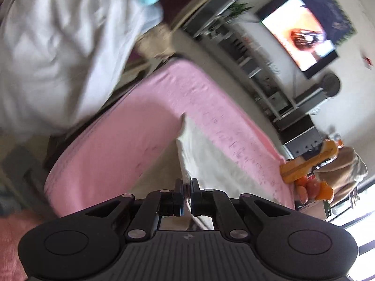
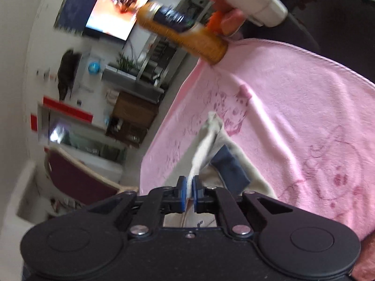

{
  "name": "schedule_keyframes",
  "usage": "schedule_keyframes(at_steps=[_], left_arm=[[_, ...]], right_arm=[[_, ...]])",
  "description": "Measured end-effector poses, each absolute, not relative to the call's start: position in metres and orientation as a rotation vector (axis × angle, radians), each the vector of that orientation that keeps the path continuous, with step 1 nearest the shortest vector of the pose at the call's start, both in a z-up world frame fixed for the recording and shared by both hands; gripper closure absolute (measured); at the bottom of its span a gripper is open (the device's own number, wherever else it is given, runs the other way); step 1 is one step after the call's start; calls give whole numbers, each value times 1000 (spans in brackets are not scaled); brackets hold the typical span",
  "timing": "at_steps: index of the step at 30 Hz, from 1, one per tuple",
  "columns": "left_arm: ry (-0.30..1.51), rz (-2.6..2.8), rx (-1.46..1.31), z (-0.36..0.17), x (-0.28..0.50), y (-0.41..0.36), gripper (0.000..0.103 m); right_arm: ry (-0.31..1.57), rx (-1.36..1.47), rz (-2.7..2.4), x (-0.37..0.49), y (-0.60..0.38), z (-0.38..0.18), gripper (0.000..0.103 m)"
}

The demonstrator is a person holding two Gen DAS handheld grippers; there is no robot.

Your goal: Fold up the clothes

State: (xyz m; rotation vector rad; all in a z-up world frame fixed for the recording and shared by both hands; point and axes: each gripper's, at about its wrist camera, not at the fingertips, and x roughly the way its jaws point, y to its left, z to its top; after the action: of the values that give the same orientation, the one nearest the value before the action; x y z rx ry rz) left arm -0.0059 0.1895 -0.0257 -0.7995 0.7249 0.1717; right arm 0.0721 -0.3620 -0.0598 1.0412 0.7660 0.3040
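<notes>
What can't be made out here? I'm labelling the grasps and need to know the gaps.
- Left wrist view: the left tongs pinch a cream cloth; its lower part is hidden behind them.
- Right wrist view: the pink printed towel runs off the right edge.
- Left wrist view: the white crumpled fabric is motion-blurred.

Motion blur smears the white cloth pile [image 1: 58, 53] and the television [image 2: 117, 7], the pink towel [image 2: 293, 117] runs off the right wrist view's right edge, and the cream garment [image 2: 211, 140] disappears behind the right gripper [image 2: 189, 195], its extent undeterminable.
</notes>
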Motion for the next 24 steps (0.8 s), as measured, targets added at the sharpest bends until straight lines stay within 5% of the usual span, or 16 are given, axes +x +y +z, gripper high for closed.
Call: schedule_keyframes(at_steps=[7,9,18,24], left_arm=[[970,318,-561,-54,14,166,98],[1034,360,-469,-61,22,156,91],[823,423,-442,-14,11,164,82],[692,264,-414,35,45,152,72]], right_arm=[[1004,802,188,77,-331,-81,97],[1029,733,156,78,-323,-81,95],[941,731,179,71,-322,-43,37],[798,755,280,116,-311,-3,25]])
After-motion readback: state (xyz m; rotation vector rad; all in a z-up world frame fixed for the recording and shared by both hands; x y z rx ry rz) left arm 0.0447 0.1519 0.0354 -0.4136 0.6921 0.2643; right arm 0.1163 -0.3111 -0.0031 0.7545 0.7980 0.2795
